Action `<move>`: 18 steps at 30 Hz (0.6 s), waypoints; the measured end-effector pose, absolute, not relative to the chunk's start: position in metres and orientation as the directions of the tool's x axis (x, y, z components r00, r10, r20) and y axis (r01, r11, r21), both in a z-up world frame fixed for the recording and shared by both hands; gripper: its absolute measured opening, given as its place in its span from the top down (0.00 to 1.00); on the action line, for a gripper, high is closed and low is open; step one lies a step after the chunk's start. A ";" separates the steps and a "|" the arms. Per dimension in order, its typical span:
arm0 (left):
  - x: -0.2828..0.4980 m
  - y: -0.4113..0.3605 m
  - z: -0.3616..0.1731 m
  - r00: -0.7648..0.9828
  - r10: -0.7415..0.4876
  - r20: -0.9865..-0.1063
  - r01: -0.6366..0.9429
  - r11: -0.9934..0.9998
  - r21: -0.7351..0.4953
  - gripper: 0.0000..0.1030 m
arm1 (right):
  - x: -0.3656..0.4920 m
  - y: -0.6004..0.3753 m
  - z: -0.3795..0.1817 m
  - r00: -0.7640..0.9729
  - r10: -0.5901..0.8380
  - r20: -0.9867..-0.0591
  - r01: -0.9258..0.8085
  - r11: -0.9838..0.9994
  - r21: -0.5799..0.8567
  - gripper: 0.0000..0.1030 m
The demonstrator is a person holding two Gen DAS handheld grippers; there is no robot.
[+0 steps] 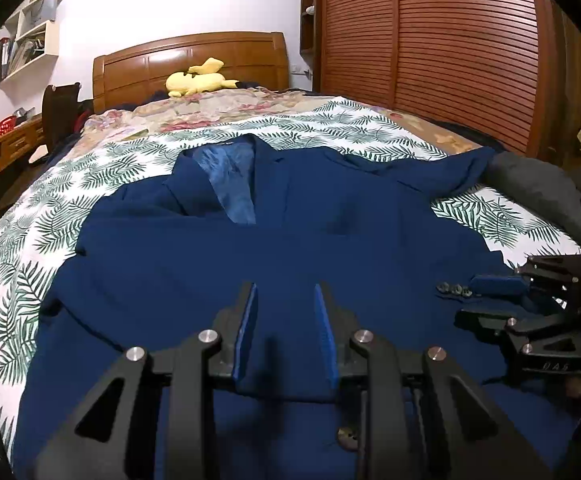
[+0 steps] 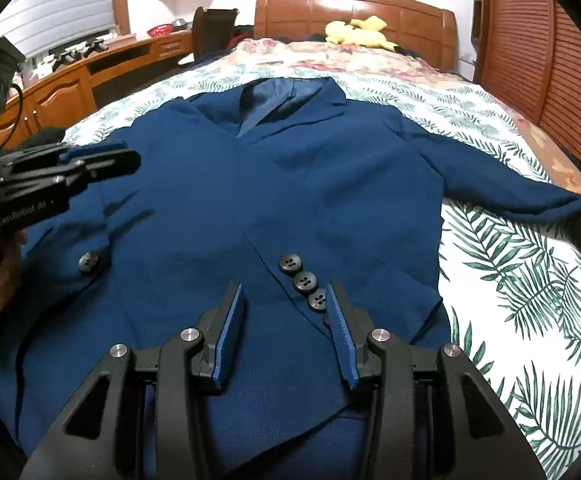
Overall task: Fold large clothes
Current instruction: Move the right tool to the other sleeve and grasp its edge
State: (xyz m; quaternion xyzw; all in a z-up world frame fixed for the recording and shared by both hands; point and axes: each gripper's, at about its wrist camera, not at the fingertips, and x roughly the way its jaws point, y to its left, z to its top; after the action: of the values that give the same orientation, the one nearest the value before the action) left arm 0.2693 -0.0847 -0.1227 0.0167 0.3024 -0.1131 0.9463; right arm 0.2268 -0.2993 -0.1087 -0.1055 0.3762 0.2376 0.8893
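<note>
Looking through the left wrist view first: the navy blazer (image 1: 274,248) is spread front-up on the bed (image 1: 22,216), collar toward the headboard (image 1: 190,60), which makes sense since you want it flat before any fold. The left gripper (image 1: 286,304) hangs just over the lower front of the jacket with its jaws partly apart and nothing between them that I can see, no cloth pinched. Off to the right, the right gripper (image 1: 498,286) sits low by the cuff buttons (image 1: 454,290). A yellow plush toy (image 1: 198,78) lies up by the pillows, out of the way.

Over in the right wrist view, that gripper (image 2: 286,300) is also partly open and empty, pads straddling the area beside the row of three buttons (image 2: 304,280) on what looks like a sleeve laid across the body. The other sleeve (image 2: 502,180) still stretches out toward the bed's right side. The left gripper (image 2: 102,158) shows at the left edge, held in a hand (image 2: 4,276).

My guess: one sleeve is tucked in, and the outstretched one needs folding over next.
</note>
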 end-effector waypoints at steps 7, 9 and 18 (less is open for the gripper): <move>0.267 -0.089 -0.127 0.793 -0.200 -0.575 0.234 0.972 -0.016 0.74 | 0.228 -0.314 -0.085 0.622 0.386 -0.681 -0.497 0.867 0.038 0.59; 0.267 -0.089 -0.127 0.792 -0.199 -0.576 0.235 0.972 -0.013 0.74 | 0.231 -0.321 -0.073 0.652 0.375 -0.659 -0.481 0.876 0.023 0.59; 0.266 -0.089 -0.127 0.793 -0.209 -0.572 0.243 0.970 -0.016 0.74 | 0.289 -0.397 -0.050 0.717 0.229 -0.659 -0.242 0.968 0.073 0.58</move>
State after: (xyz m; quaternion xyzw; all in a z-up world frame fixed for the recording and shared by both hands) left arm 0.2659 -0.0894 -0.1274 0.0290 0.2986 -0.1195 0.9464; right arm 0.2887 -0.3973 -0.0500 -0.0093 0.3542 0.1271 0.9264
